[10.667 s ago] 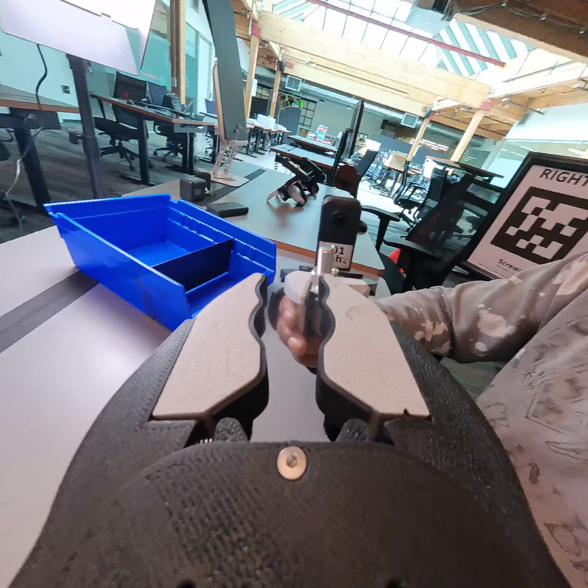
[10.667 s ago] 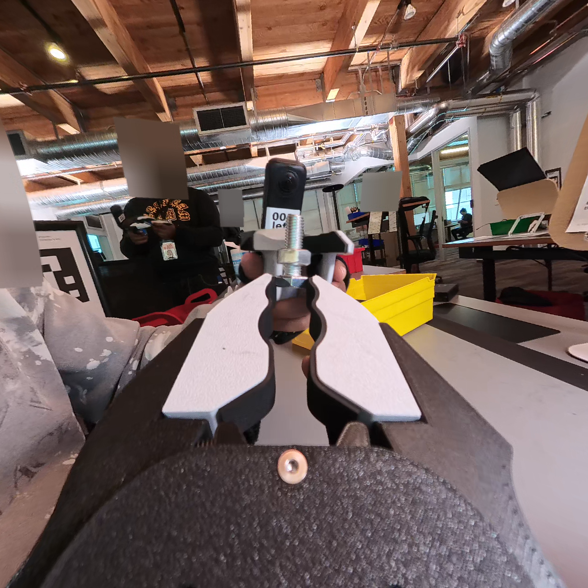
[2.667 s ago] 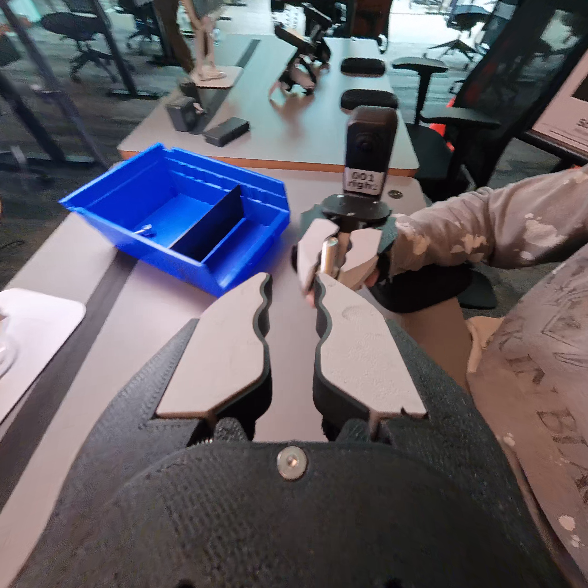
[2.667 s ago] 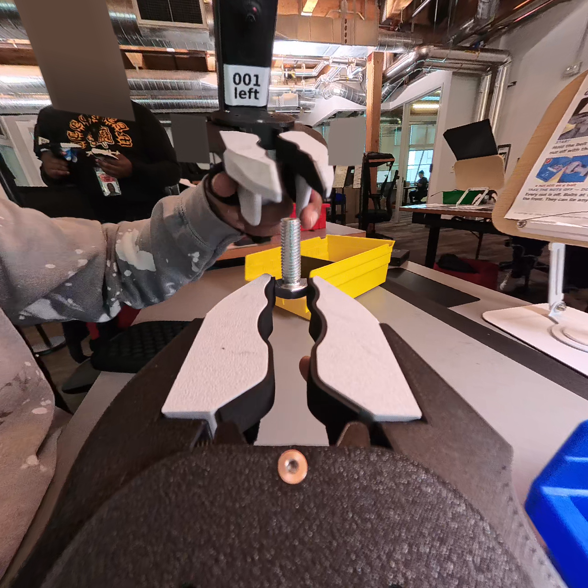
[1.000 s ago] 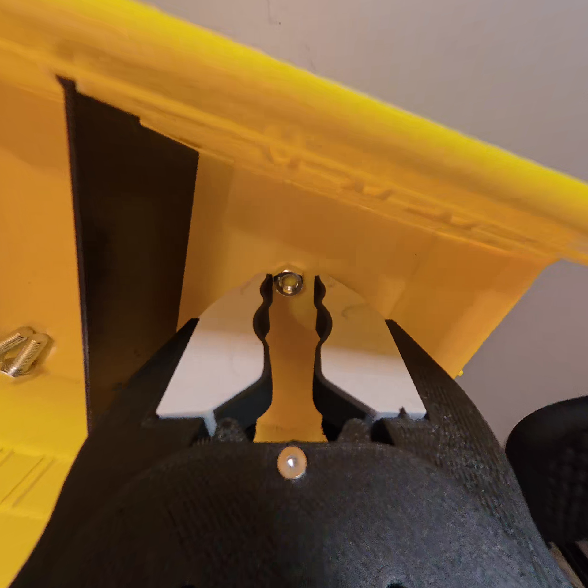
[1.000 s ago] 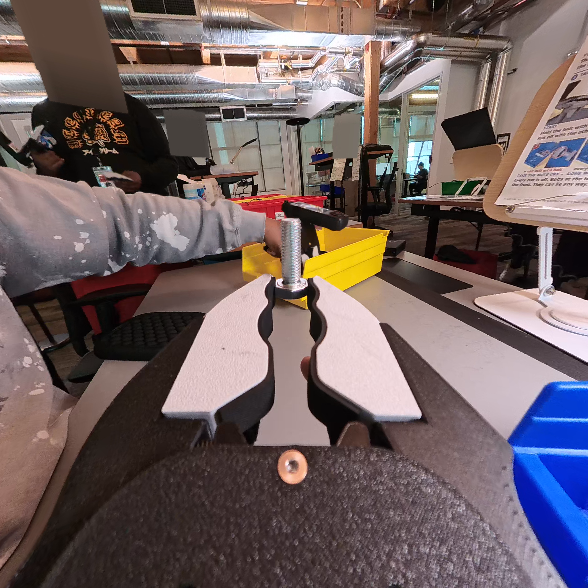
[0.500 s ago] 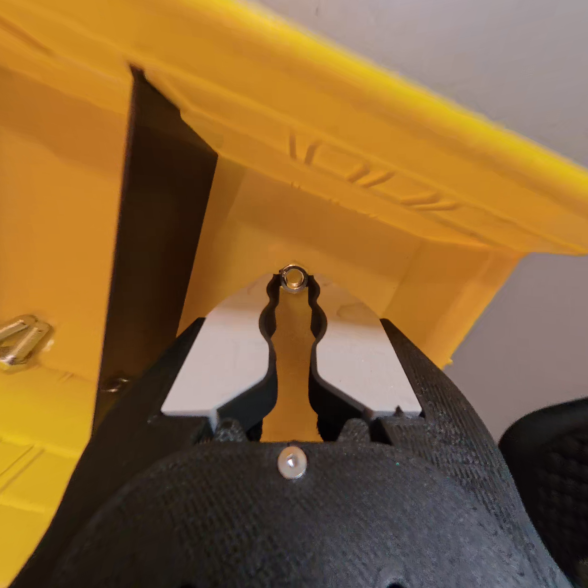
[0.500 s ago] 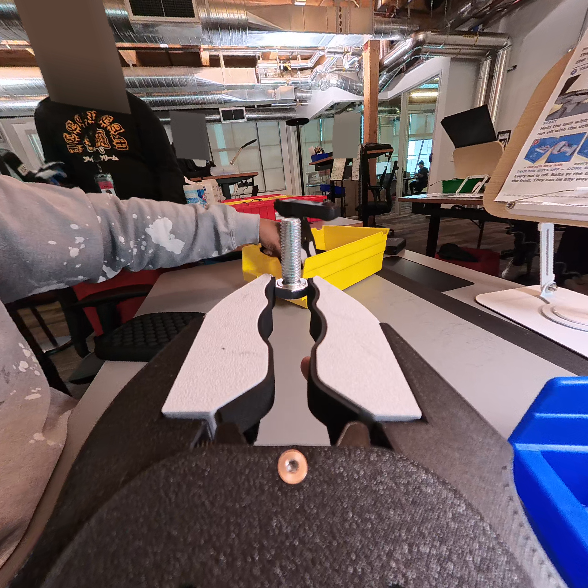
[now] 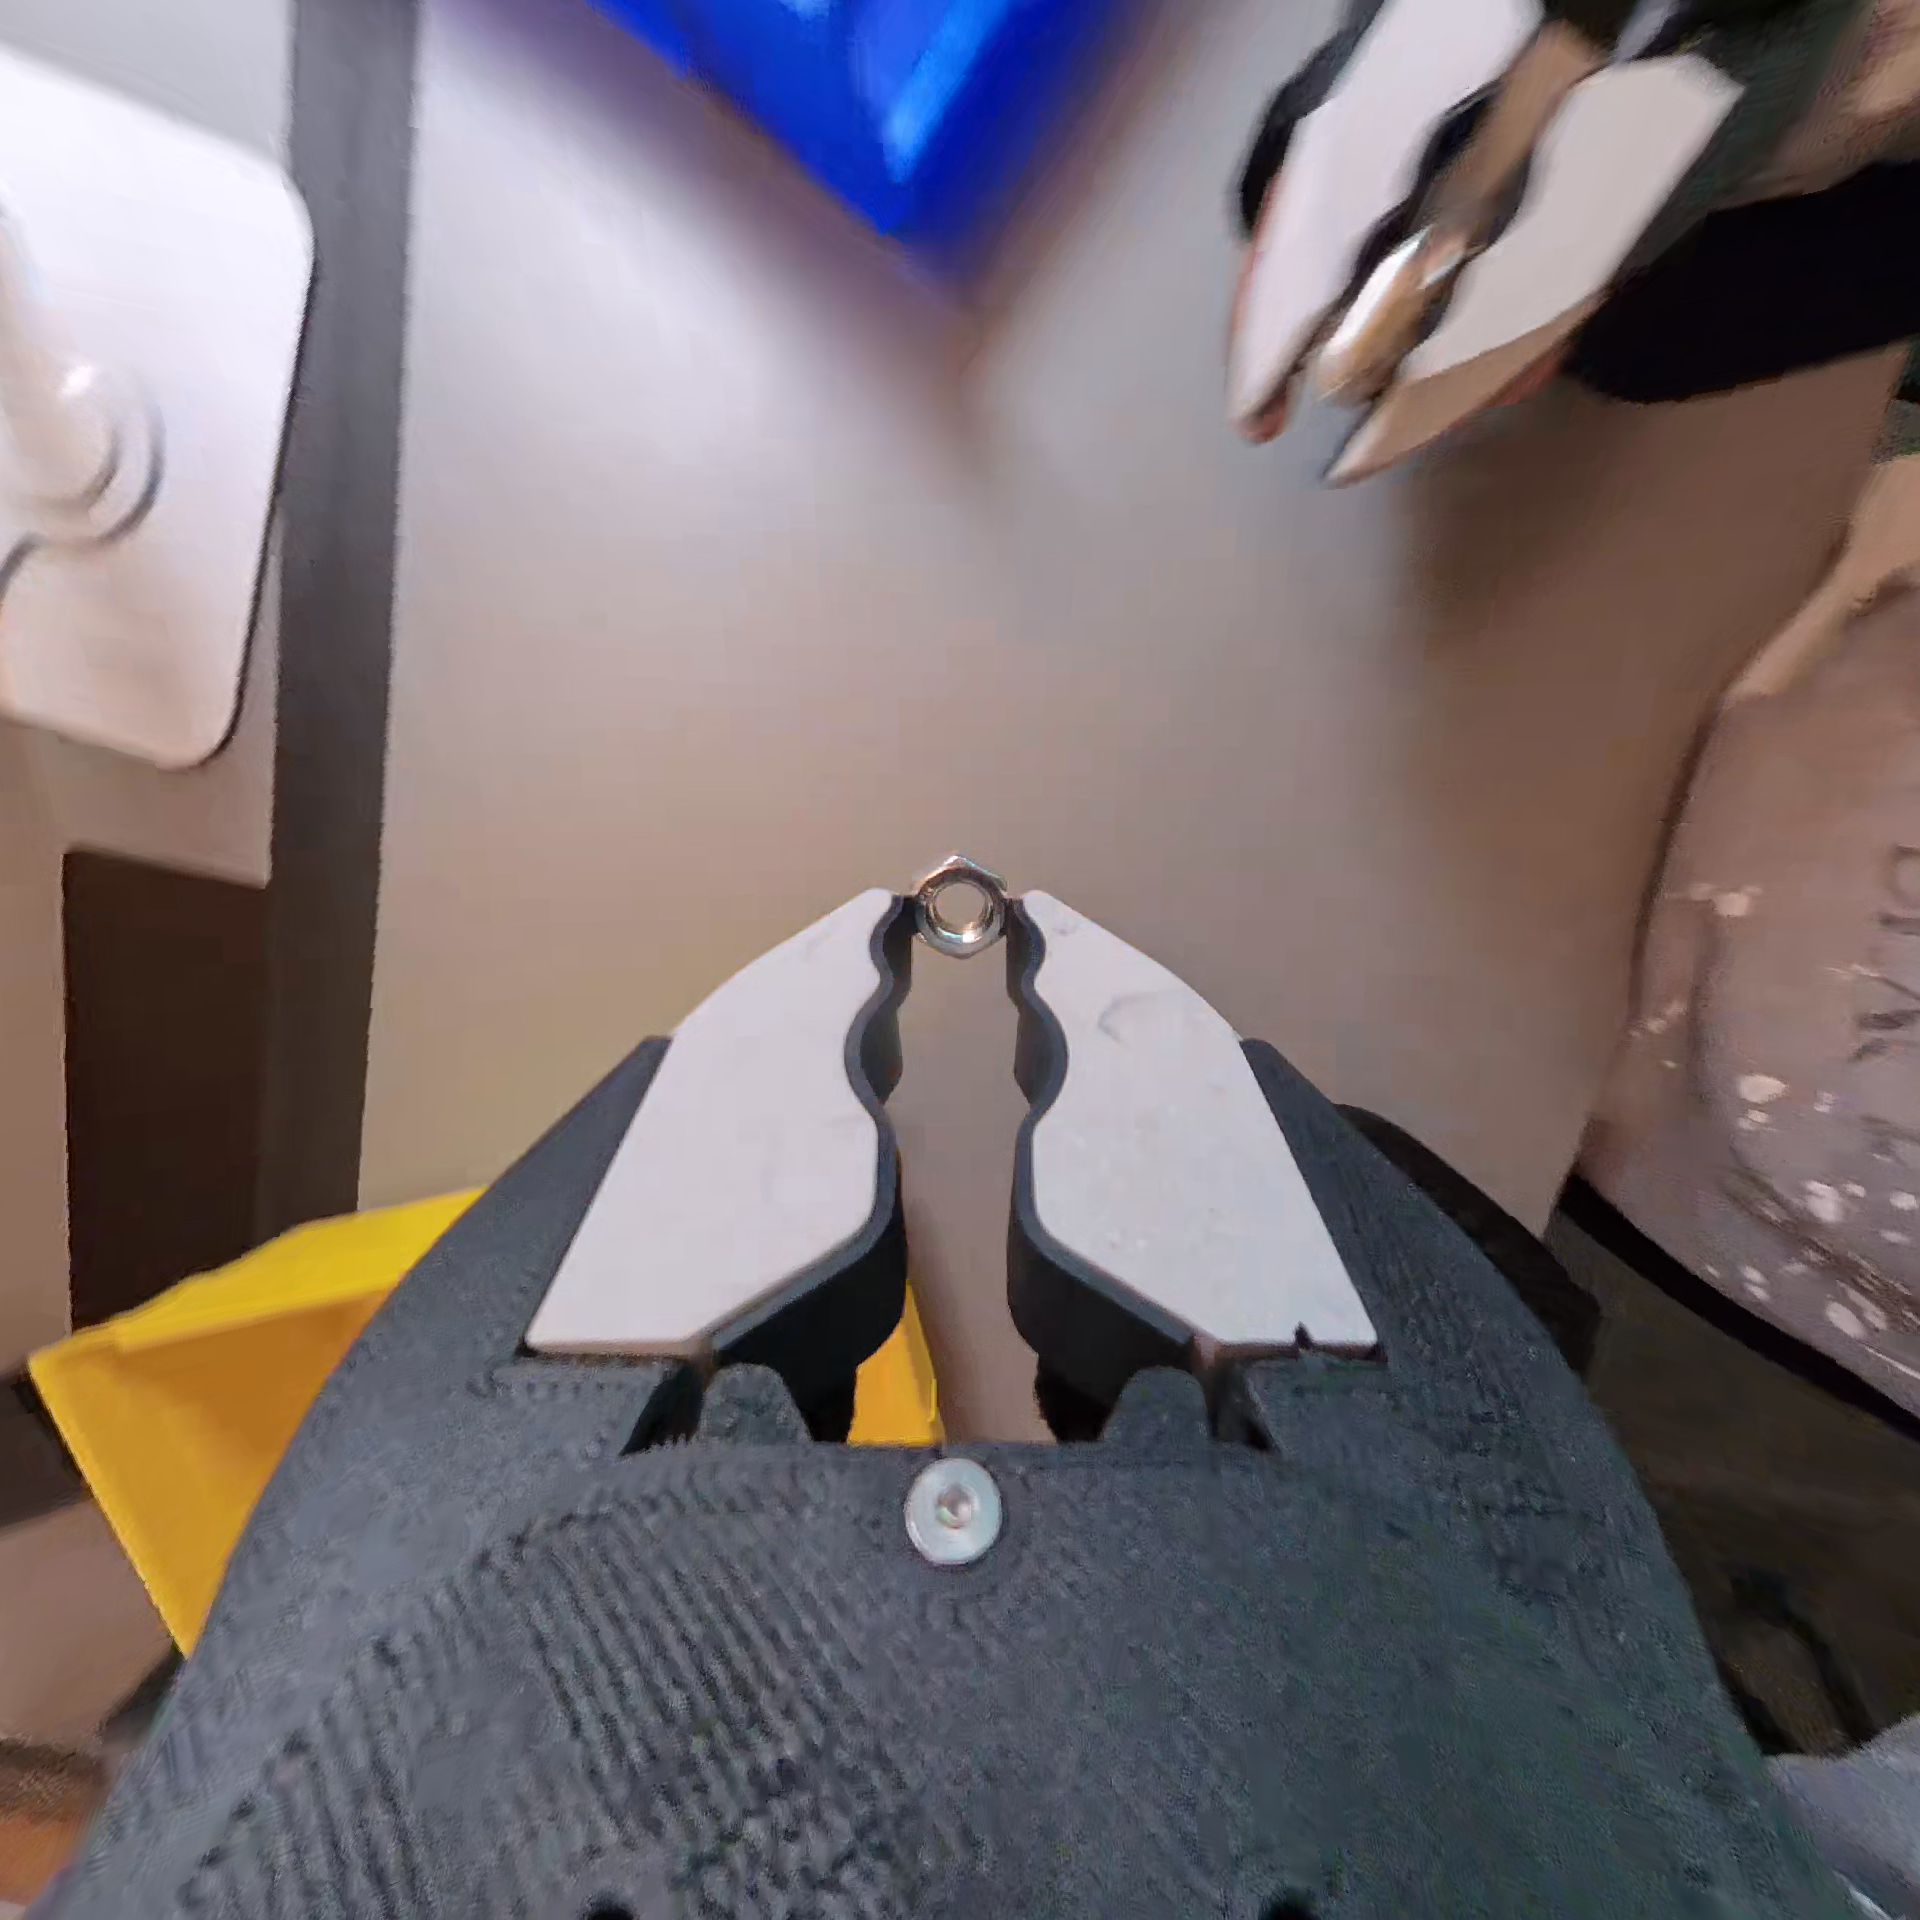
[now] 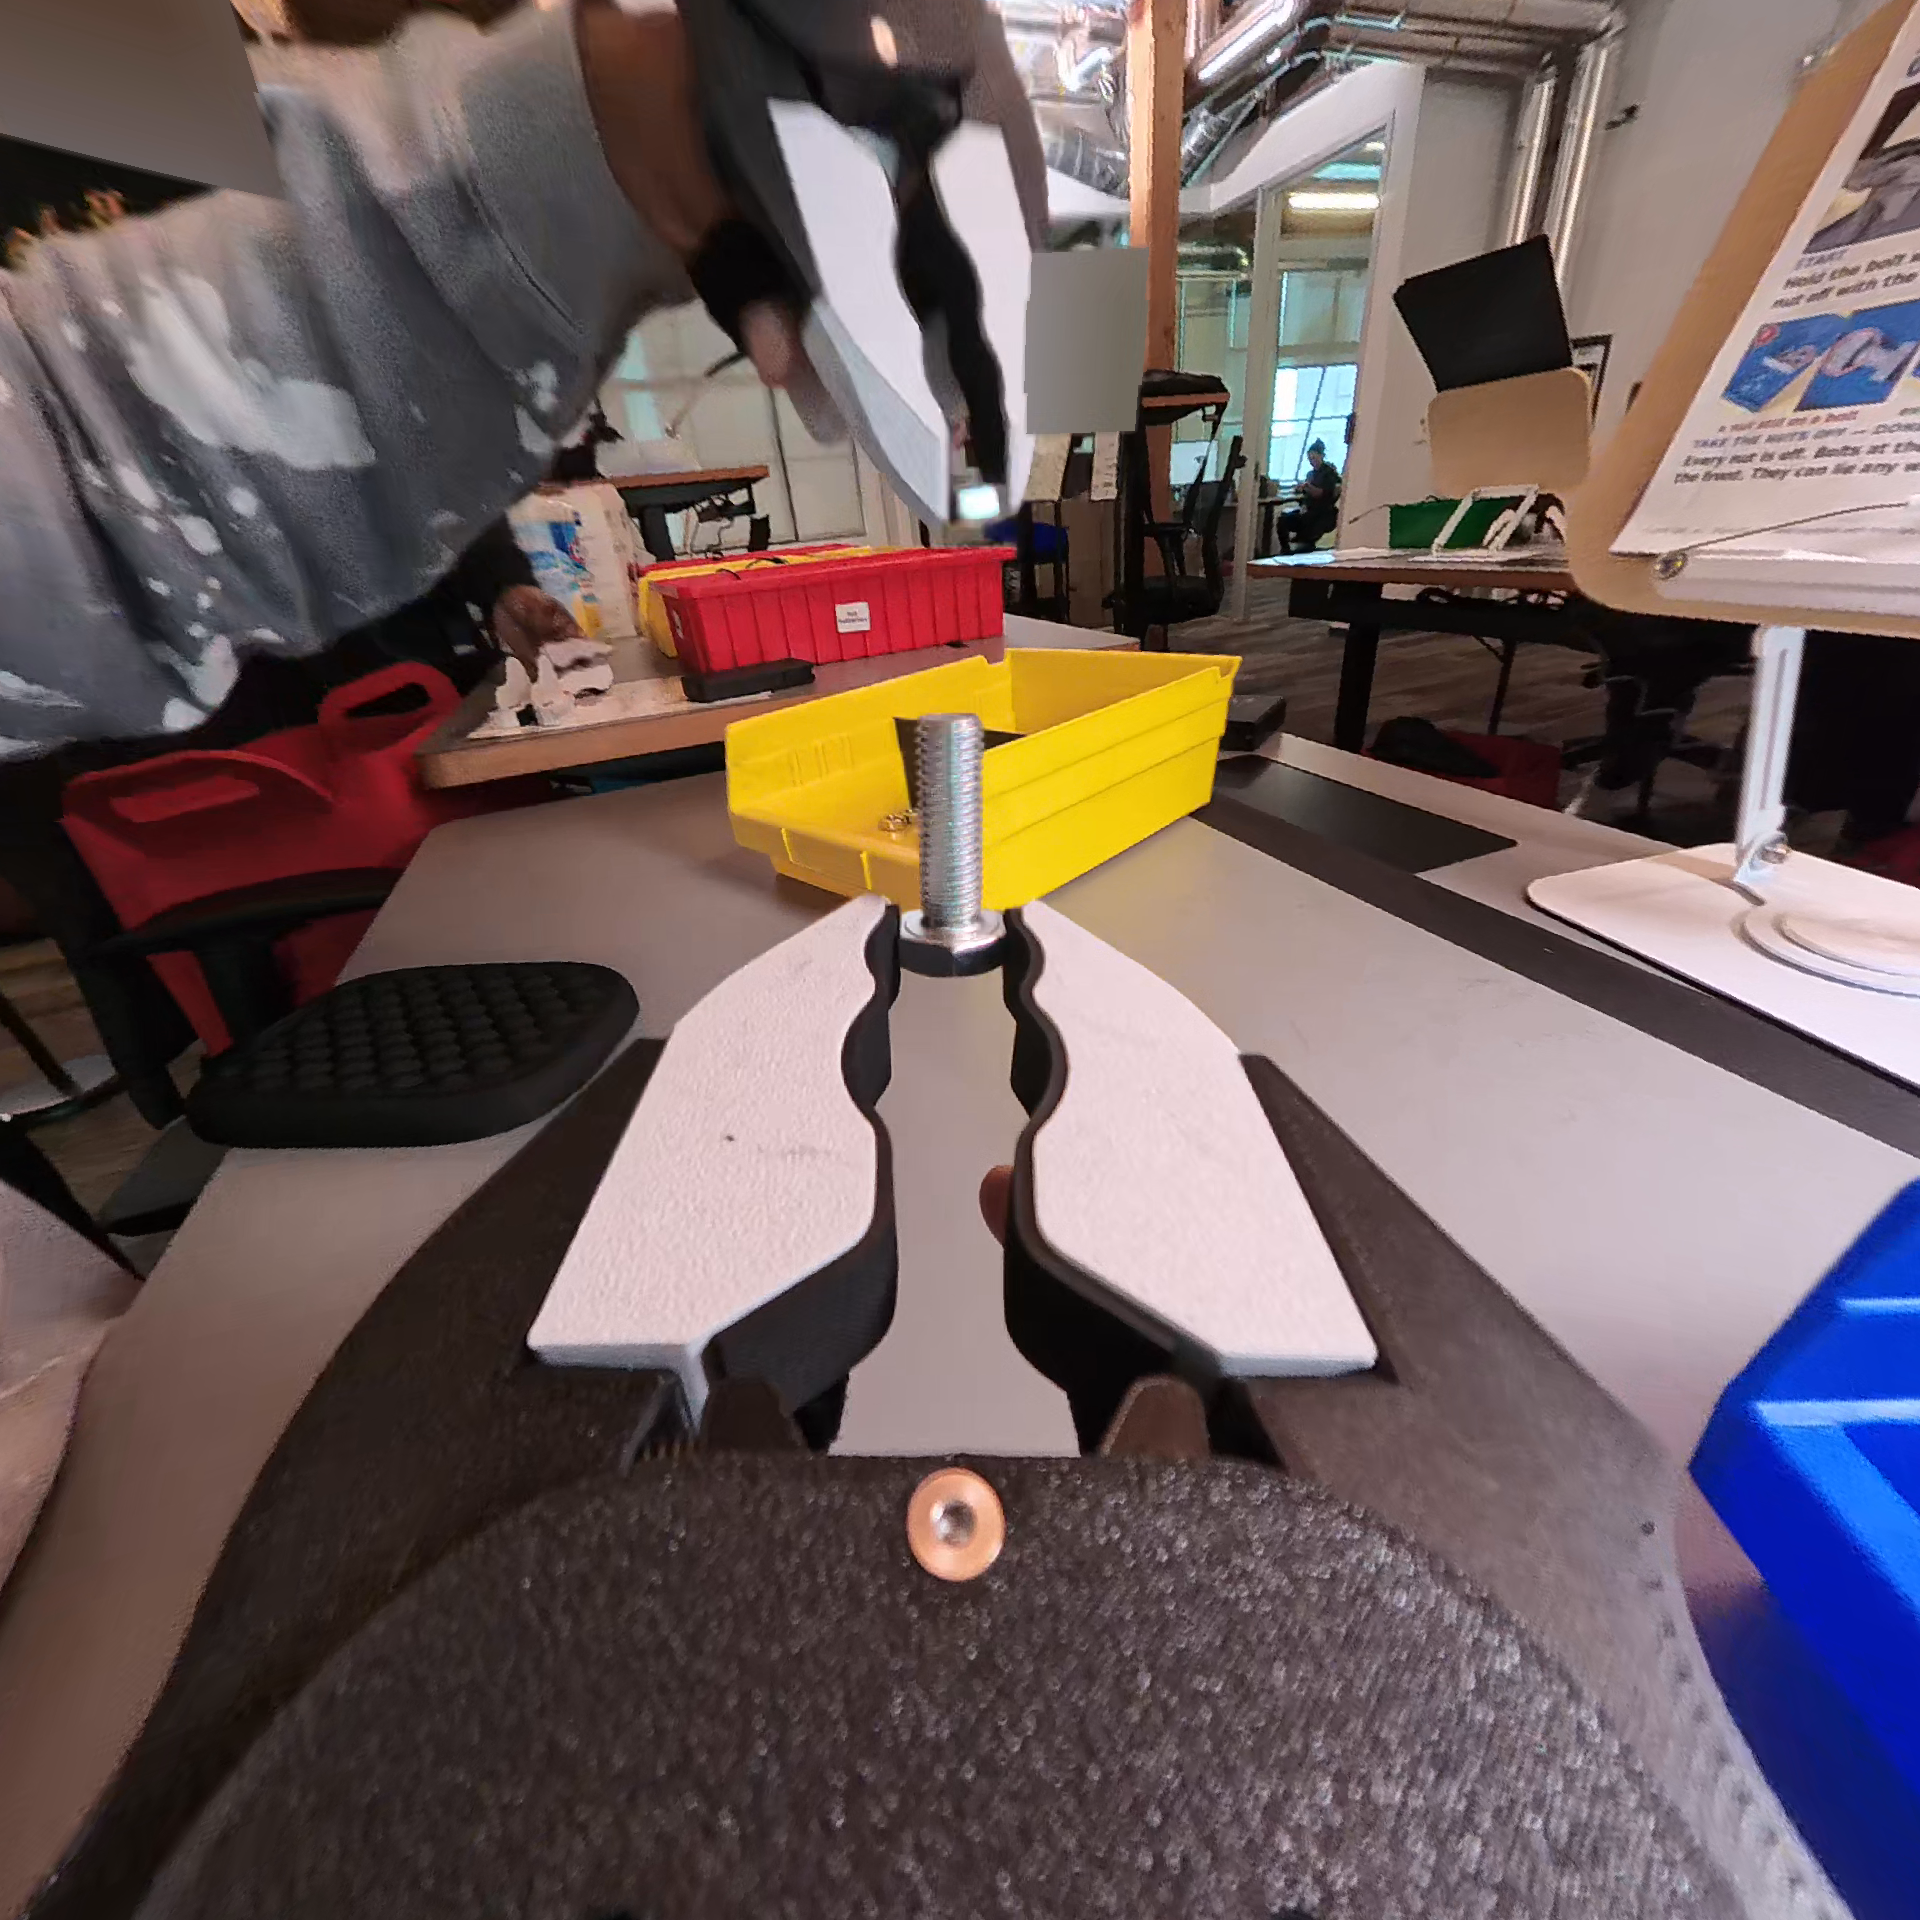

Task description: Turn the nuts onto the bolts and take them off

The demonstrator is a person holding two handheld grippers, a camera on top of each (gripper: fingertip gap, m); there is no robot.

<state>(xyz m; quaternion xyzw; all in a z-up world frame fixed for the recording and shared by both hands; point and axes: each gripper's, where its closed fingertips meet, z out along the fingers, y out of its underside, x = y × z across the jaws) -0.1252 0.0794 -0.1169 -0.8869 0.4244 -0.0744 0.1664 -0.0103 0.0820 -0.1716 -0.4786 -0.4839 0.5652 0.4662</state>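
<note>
My left gripper (image 9: 960, 914) is shut on a small silver nut (image 9: 958, 912) pinched at its fingertips, high above the grey table (image 9: 727, 582). It also shows blurred in the right wrist view (image 10: 977, 499), above and beyond the bolt. My right gripper (image 10: 953, 940) is shut on the head of a silver bolt (image 10: 951, 821) that stands upright with its thread up. In the left wrist view the right gripper (image 9: 1392, 312) appears blurred at the upper right with the bolt (image 9: 1387, 296) in it.
A yellow bin (image 10: 1039, 769) with a black divider sits on the table beyond the bolt; its corner shows in the left wrist view (image 9: 208, 1382). A blue bin (image 10: 1829, 1455) stands at the right. A white stand base (image 10: 1745, 914) with a clipboard is at the far right.
My left gripper closed on the nut in the yellow bin, lifted it out and swung over the table towards the bolt. My right gripper stays put with the bolt.
</note>
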